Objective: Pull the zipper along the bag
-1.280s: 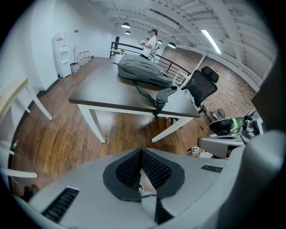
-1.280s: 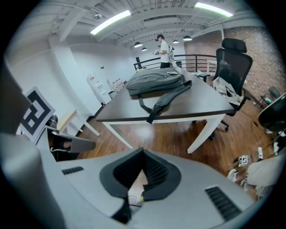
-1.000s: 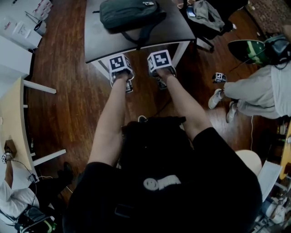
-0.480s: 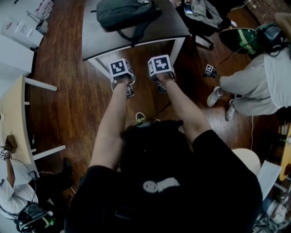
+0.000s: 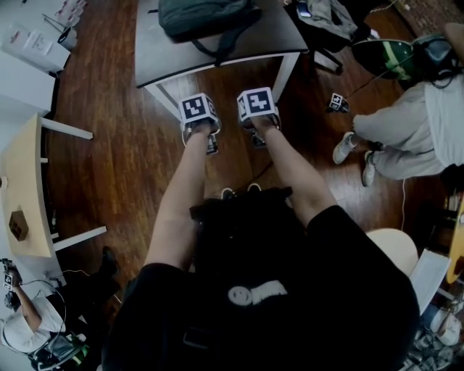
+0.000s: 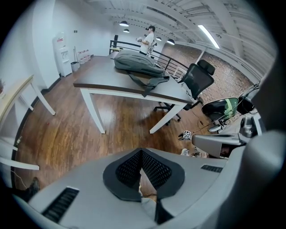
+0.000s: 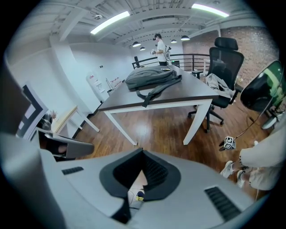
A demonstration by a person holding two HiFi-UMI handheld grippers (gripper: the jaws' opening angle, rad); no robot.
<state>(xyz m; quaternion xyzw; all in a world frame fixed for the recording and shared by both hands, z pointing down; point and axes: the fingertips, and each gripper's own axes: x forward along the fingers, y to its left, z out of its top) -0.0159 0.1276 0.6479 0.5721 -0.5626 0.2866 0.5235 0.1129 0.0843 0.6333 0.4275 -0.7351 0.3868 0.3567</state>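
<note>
**A:** what are the jaws doing rn?

**B:** the left gripper (image 5: 211, 146) and right gripper (image 5: 258, 140) are both sitting pressed together, pinching nothing. They're hanging side by side over the wood floor (image 5: 123, 159).

**A:** and the bag?

**B:** the bag (image 5: 206, 16) is lying on the far counter (image 5: 174, 65), well apart from both grippers.

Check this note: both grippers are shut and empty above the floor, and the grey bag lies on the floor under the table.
Wrong on one point: the bag lies on top of the table, not under it, as the head view shows. The left gripper and right gripper are indeed shut and empty above the floor.
</note>
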